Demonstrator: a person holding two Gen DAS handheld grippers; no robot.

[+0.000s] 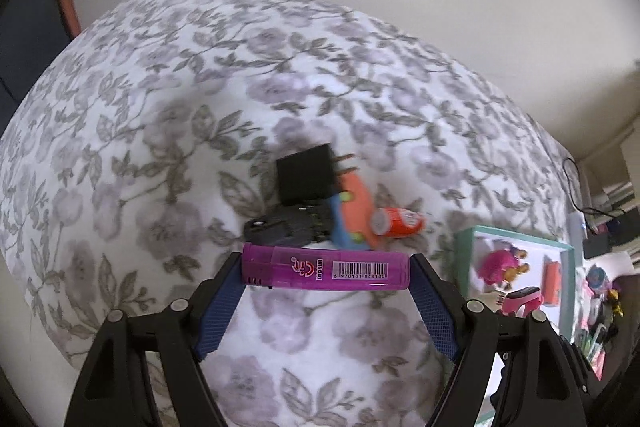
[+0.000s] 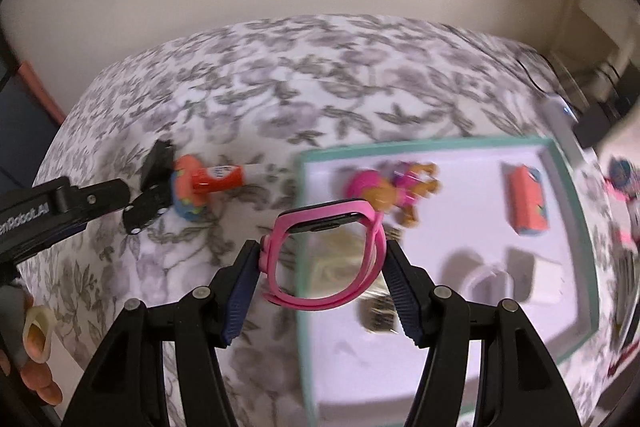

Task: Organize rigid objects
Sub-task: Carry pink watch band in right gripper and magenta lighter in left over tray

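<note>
left gripper [image 1: 326, 273]: fingers spread wide, clamped on both ends of a purple lighter [image 1: 326, 271], held crosswise above the floral bedspread [image 1: 160, 107]. right gripper [image 2: 322, 263]: fingers about half open, pressed on the two sides of a pink watch [image 2: 326, 255], held in the air over the left edge of the teal-rimmed tray [image 2: 306, 267]. just beyond the lighter, a small pile on the bedspread: black plug adapter [image 1: 306, 181], dark flat object [image 1: 288, 227] under it, orange and blue toy [image 1: 354, 215], small orange can [image 1: 398, 223] touching the toy. inside the tray, in the right wrist view: pink toy figure [image 2: 394, 193], orange box [image 2: 528, 201], white objects [image 2: 516, 277], blurred. at the lower left edge of the same view, a hand [image 2: 34, 347] on the left gripper's body.
</note>
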